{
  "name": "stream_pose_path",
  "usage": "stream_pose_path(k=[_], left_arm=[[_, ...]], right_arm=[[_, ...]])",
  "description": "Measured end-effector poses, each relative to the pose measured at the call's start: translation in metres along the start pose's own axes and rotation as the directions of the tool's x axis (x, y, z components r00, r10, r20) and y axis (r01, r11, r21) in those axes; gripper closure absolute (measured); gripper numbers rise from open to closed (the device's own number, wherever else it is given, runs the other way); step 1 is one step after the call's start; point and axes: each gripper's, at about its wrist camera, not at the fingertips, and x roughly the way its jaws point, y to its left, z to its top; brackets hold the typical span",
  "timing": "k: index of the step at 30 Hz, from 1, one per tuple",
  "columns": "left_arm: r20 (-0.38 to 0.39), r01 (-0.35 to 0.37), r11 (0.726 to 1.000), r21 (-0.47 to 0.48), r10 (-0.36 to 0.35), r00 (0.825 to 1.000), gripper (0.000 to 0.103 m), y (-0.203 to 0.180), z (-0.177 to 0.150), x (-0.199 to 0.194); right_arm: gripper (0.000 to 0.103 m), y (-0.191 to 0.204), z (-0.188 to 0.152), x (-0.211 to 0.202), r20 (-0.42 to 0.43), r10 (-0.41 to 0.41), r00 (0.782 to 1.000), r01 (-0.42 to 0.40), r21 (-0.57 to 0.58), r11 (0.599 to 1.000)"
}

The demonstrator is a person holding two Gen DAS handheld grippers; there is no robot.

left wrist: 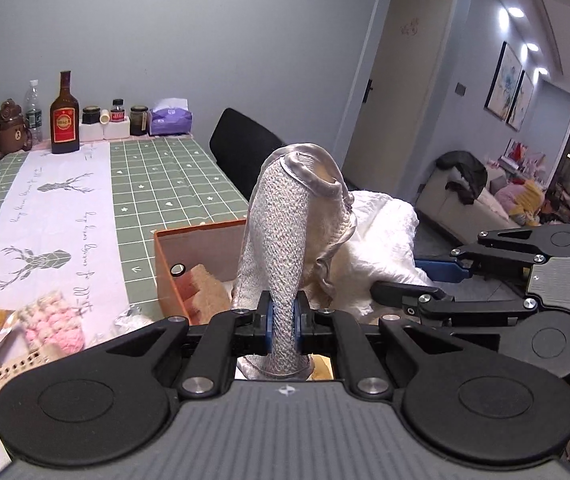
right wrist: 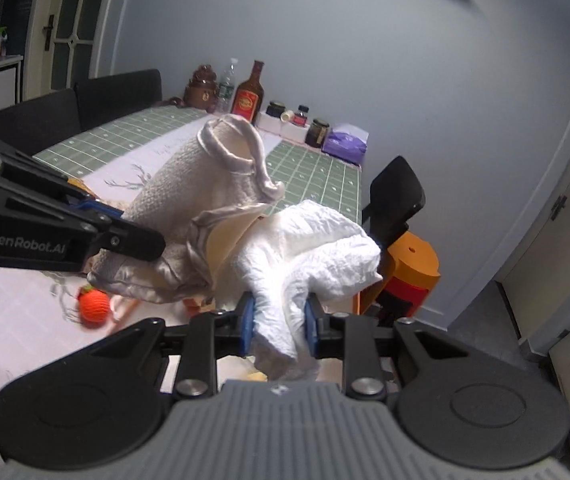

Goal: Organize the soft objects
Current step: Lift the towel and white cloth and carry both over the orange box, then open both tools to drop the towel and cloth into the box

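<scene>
orange box (left wrist: 201,240) under towel (left wrist: 285,240) | chair (left wrist: 241,148) beyond (table edge)

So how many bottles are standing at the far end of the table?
2: a clear plastic water bottle and a brown glass bottle with a red label, side by side beside the bear figure. Small jars stand nearby; more may be hidden.
</scene>
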Motion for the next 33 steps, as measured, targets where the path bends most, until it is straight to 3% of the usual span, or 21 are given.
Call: stream_pose_path(k=[5,14,23,27,33], left_arm=[[-0.115,-0.030,1.000,-0.003,0.029,0.993,0.093,0.003,0.004,0.050],[-0.298,-0.051,0.998,0.021,0.055,0.953,0.093,0.009,-0.005,0.120],[-0.365,-0.082,0.986,0.145,0.130,0.922,0.093,-0.005,-0.020,0.146],[-0.400,-0.079,0.988,0.134,0.127,0.908,0.093,-0.002,-0.023,0.155],[-0.411,-0.082,0.992,0.094,0.113,0.905,0.087,0.003,-0.023,0.152]], right_arm=[[0.078,-0.020,-0.003,0.053,-0.098,0.039,0.994,-0.036,0.027,0.999],[0.078,-0.038,-0.014,0.142,-0.271,0.122,0.955,-0.105,0.077,0.992],[0.075,-0.029,-0.028,0.182,-0.366,0.152,0.918,-0.147,0.041,0.988],[0.073,-0.024,-0.033,0.189,-0.388,0.153,0.909,-0.157,0.022,0.987],[0.065,-0.020,-0.034,0.188,-0.396,0.143,0.907,-0.159,-0.006,0.987]])
